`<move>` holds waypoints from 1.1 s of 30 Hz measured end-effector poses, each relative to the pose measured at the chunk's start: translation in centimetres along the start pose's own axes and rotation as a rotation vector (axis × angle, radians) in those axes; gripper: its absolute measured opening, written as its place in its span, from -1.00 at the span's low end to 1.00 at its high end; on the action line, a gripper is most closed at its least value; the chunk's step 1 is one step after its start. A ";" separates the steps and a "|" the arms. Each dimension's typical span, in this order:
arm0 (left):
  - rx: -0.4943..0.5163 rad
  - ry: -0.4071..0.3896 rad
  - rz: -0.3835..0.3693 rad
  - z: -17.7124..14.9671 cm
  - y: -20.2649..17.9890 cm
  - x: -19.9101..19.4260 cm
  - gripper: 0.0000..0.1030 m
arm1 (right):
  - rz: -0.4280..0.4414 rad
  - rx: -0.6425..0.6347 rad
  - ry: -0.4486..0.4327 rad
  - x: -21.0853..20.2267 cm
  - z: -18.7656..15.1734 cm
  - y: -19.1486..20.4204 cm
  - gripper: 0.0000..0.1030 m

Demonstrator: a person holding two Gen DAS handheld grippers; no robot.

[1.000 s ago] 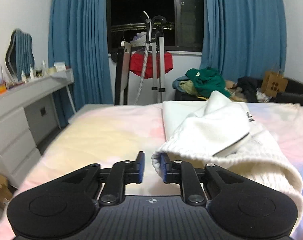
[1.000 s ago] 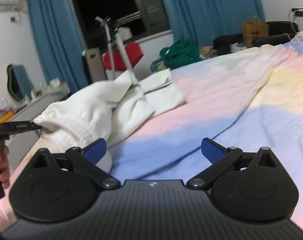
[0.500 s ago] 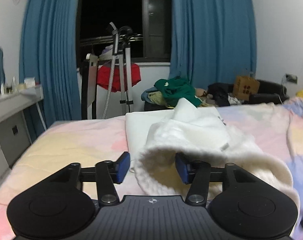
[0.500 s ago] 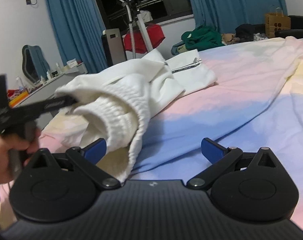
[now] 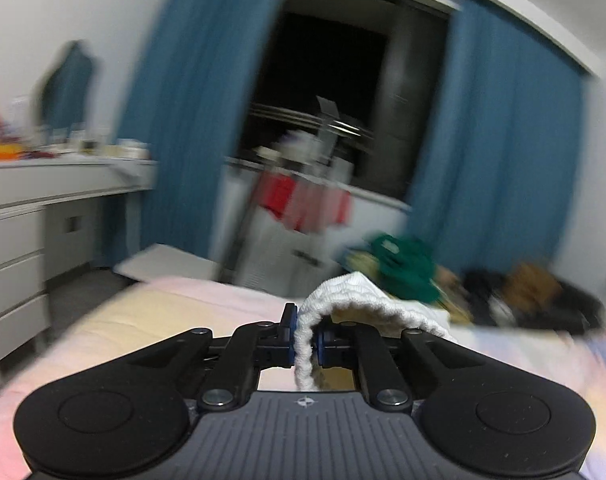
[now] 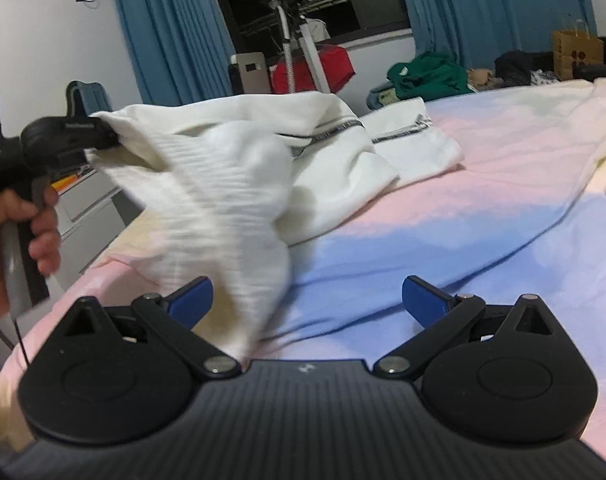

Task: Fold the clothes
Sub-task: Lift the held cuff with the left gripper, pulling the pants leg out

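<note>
Jaws of left gripper (image 5: 304, 340) clamp white jacket (image 6: 239, 168) ribbed hem, apparently lifted; right gripper (image 6: 307, 300) jaws wide, empty

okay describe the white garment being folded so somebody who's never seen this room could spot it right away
Start at the big bed with the pastel pink, blue and yellow sheet. The white garment lies heaped on the bed's near left part, its ribbed hem lifted by the left gripper, while the right gripper is open. Unlike the green clothes pile beyond the bed, it is white with a dark zipper line.
</note>
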State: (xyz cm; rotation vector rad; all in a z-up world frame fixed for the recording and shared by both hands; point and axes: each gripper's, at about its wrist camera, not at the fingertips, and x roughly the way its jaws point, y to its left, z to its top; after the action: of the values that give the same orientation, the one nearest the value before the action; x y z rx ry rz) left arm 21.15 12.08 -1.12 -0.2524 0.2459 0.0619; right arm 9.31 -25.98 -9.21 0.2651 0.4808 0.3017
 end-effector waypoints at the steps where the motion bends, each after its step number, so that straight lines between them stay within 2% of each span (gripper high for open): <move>1: -0.034 -0.002 0.056 0.2 1.7 0.1 -0.81 | 0.009 0.000 -0.005 -0.1 0.0 0.1 1.00; 4: -0.137 -0.010 0.225 0.9 6.7 0.5 -0.81 | 0.031 -0.001 -0.017 -0.5 0.2 0.4 1.00; 5: -0.166 0.005 0.268 0.8 8.5 0.8 -0.81 | 0.033 -0.004 -0.020 -0.4 0.3 0.4 1.00; 6: -0.186 0.053 0.287 -0.1 10.2 1.5 -0.81 | 0.032 -0.006 -0.019 -0.3 0.3 0.5 1.00; 9: -0.188 0.225 0.297 -2.5 13.4 3.1 -0.80 | 0.031 0.000 -0.006 0.1 0.3 0.6 1.00; 12: -0.115 0.300 0.262 -3.9 13.3 2.8 -0.70 | 0.029 0.000 0.003 0.6 0.3 0.7 1.00; 13: -0.084 0.314 0.254 -4.2 13.0 2.4 -0.61 | 0.029 0.001 0.002 0.6 0.3 0.7 1.00; 14: -0.057 0.327 0.253 -4.3 12.6 1.7 -0.40 | 0.029 0.002 0.002 0.6 0.3 0.7 1.00; 17: -0.028 0.380 0.267 -4.2 11.6 -0.4 0.06 | 0.027 0.012 -0.003 0.5 0.5 0.7 1.00; 18: -0.046 0.403 0.291 -3.9 11.5 -1.3 0.13 | 0.027 0.021 -0.005 0.5 0.5 0.6 1.00; 20: -0.117 0.441 0.341 -3.1 11.7 -3.1 0.47 | 0.028 0.045 -0.008 0.3 0.6 0.3 1.00; 21: -0.166 0.451 0.350 -2.7 11.8 -4.2 0.52 | 0.028 0.058 -0.010 0.2 0.7 0.2 1.00; 24: -0.359 0.447 0.265 -1.9 12.3 -8.8 0.62 | 0.029 0.110 -0.008 -0.1 0.8 -0.5 1.00; 27: -0.550 0.454 0.124 -2.6 12.1 -12.4 0.65 | 0.036 0.209 -0.008 -0.1 1.1 -1.7 1.00; 29: -0.668 0.462 0.028 -3.2 11.8 -14.6 0.67 | 0.057 0.324 -0.010 0.2 1.9 -3.1 1.00; 31: -0.709 0.494 -0.054 -4.5 10.6 -15.2 0.67 | 0.078 0.470 -0.021 1.2 3.1 -5.1 0.99; 33: -0.730 0.540 -0.094 -6.1 9.5 -14.8 0.67 | 0.096 0.629 -0.034 2.6 4.2 -7.4 0.97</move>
State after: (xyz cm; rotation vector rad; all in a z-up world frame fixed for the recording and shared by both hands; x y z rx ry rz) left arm 4.57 19.25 -5.41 -1.0112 0.7479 -0.0143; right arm 15.20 -32.69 -9.07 0.9059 0.5211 0.2323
